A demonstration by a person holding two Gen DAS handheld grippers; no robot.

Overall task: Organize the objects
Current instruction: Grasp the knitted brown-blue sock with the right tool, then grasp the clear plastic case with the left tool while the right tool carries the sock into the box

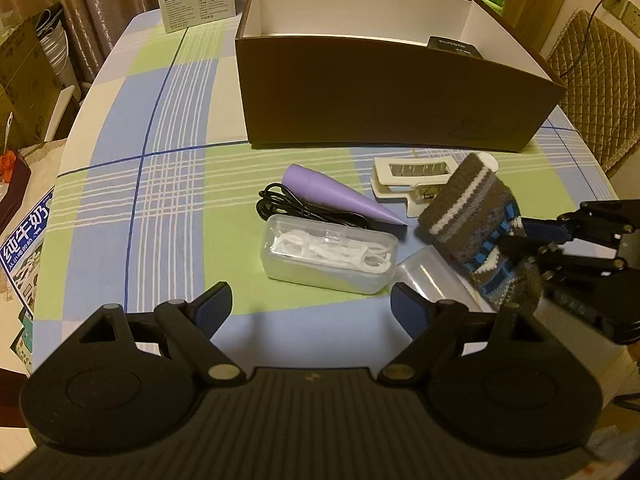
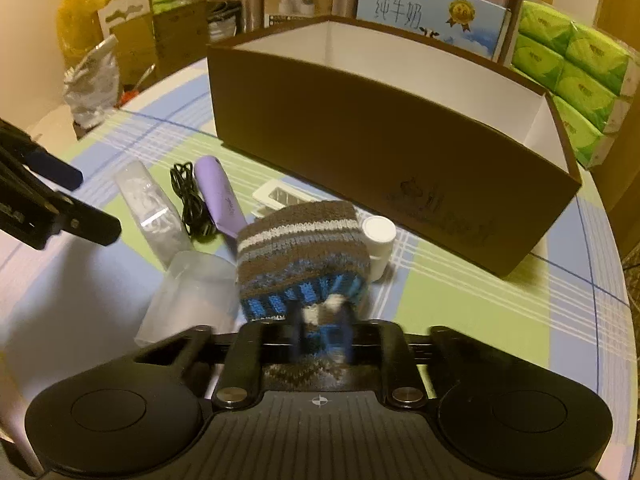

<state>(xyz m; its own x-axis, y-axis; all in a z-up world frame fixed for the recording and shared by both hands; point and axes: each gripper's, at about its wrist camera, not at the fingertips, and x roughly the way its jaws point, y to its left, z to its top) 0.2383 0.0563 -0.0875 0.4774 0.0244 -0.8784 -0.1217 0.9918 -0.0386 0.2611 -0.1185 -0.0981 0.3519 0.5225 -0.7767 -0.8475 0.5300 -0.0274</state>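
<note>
A: What is the right gripper (image 2: 320, 334) doing?

B: Its jaws are clamped on a knitted sock (image 2: 302, 256), brown with grey and blue stripes. The sock is held up off the worktop (image 1: 160, 184), cuff end pointing away from the gripper, and it looks blurred in both views.

A: And the left gripper (image 1: 310, 308)?

B: Jaws spread wide, nothing between them. It hovers low over the checked cloth, just in front of a clear floss-pick case (image 1: 330, 258).

A: What else lies nearby?

B: A lilac cone-shaped device (image 1: 336, 194) with a coiled black cable (image 1: 288, 208) beside it, both just behind the floss-pick case. A white hair clip (image 1: 412, 182) lies beyond, near the foot of the brown box (image 1: 392, 96). A clear plastic lid (image 2: 188, 292) lies under the lifted sock, and a small white bottle (image 2: 378, 240) lies on its side just right of the sock in the right wrist view.

A: The box itself?

B: Open at the top, white inside, standing behind all the loose items. A dark object (image 1: 452, 46) shows in its right part; I cannot tell what it is.
</note>
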